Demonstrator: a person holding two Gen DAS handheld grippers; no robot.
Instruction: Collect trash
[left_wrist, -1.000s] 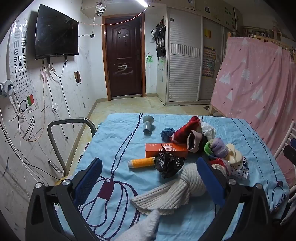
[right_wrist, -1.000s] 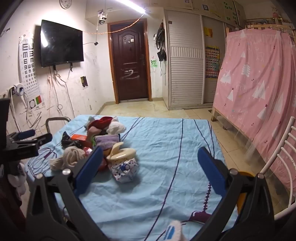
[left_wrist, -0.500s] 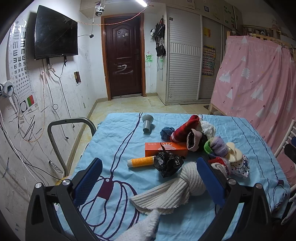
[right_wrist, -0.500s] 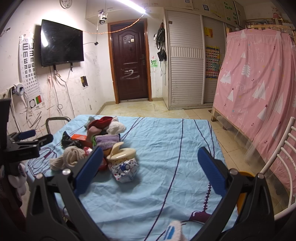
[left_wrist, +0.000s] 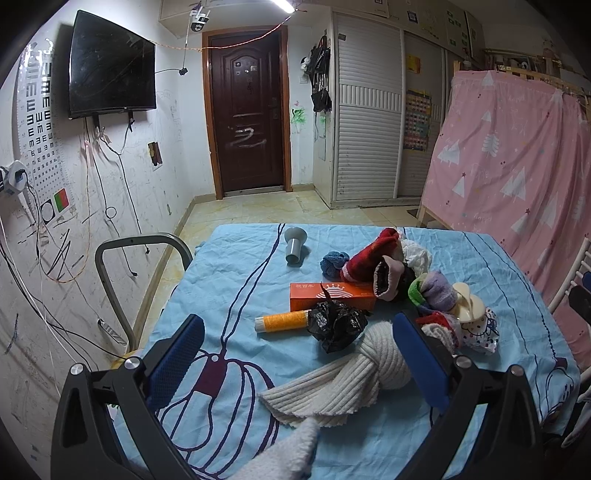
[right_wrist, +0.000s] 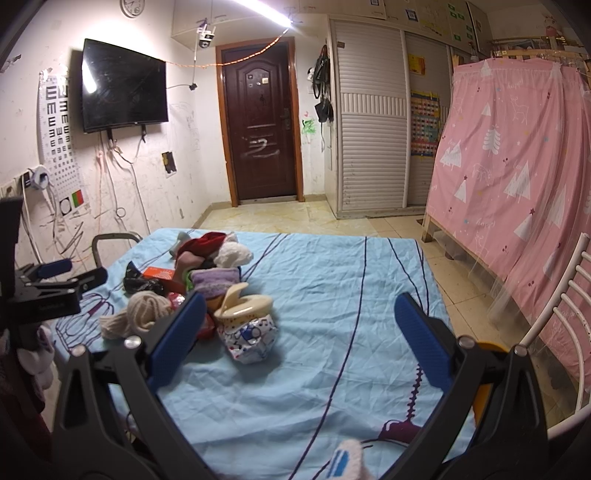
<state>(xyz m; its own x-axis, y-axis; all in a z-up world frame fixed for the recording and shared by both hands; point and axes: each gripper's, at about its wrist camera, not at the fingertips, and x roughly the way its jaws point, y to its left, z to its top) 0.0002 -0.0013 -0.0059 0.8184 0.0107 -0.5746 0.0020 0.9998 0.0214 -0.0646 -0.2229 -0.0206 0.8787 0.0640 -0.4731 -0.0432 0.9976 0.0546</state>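
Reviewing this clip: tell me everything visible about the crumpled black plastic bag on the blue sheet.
The black plastic bag is a crumpled, glossy wad of thin film with jagged folds, lying loose on the blue sheet. Its top edge overlaps the front of the orange box; the orange roll meets its left side. The cream knitted cloth lies just in front. In the right wrist view it shows as a dark heap. Neither gripper touches it.

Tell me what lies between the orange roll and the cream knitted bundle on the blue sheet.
In the left wrist view, the crumpled black bag lies between the orange roll and the cream knitted bundle.
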